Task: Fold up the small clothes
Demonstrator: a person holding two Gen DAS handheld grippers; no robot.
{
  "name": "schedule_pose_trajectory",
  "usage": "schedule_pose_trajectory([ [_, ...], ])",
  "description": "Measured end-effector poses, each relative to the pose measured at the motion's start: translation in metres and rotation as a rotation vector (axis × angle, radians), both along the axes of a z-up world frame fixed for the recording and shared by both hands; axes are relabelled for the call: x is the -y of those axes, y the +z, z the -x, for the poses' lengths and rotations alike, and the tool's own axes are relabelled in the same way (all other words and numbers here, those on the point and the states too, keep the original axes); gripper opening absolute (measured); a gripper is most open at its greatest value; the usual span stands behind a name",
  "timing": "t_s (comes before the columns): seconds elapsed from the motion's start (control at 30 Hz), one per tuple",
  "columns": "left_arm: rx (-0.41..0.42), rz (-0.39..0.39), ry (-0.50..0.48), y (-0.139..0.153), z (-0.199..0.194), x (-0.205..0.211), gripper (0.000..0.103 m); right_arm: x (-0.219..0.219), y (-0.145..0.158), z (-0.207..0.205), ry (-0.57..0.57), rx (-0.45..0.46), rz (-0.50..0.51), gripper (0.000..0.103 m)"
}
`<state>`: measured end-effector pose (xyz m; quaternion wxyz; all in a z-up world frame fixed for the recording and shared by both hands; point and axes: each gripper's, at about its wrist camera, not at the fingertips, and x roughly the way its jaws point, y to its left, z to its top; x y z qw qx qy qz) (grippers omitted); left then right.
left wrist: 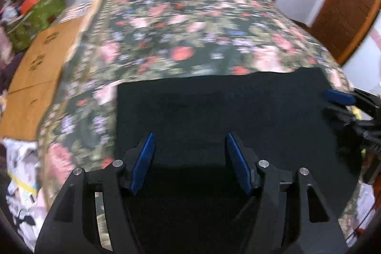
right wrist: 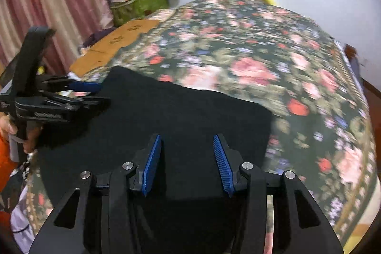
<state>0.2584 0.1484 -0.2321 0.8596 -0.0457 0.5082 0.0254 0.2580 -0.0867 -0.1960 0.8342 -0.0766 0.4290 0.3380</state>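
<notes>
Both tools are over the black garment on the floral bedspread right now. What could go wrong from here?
1. Both the left tool and right tool stand open with nothing between the pads; closing now might miss the black garment or pinch the floral bedspread with it.
2. The tools sit close over the same cloth, so they could collide.
3. The views are motion-blurred, so edges are hard to judge.

A lived-in room of a home: a floral bedspread (right wrist: 250, 58) covers the bed; beside the bed, pink striped curtains (right wrist: 54, 4) hang by a cluttered green bag (right wrist: 140, 5), flattened cardboard (left wrist: 40, 68) and a wooden door (left wrist: 345, 16).
</notes>
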Motion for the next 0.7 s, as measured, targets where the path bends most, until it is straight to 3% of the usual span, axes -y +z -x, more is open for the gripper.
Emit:
schedule_pose_trajectory([
  [0.13,-0.015,-0.029,0.054,0.001,0.019,-0.023,0.062,0.026,0.006,0.004,-0.057,-0.019,-0.027,0.042],
  [0.3,0.029,-0.059,0.075,0.023,0.047,-0.029,0.062,0.021,0.025,0.022,-0.024,0.019,-0.058,0.042],
  [0.5,0.094,-0.028,0.009,0.047,0.059,0.0,0.062,-0.013,0.038,0.049,0.09,0.045,-0.073,0.042],
  [0.7,0.086,-0.012,-0.052,0.04,0.062,0.035,0.062,-0.038,0.019,0.064,0.163,-0.009,-0.056,0.042],
])
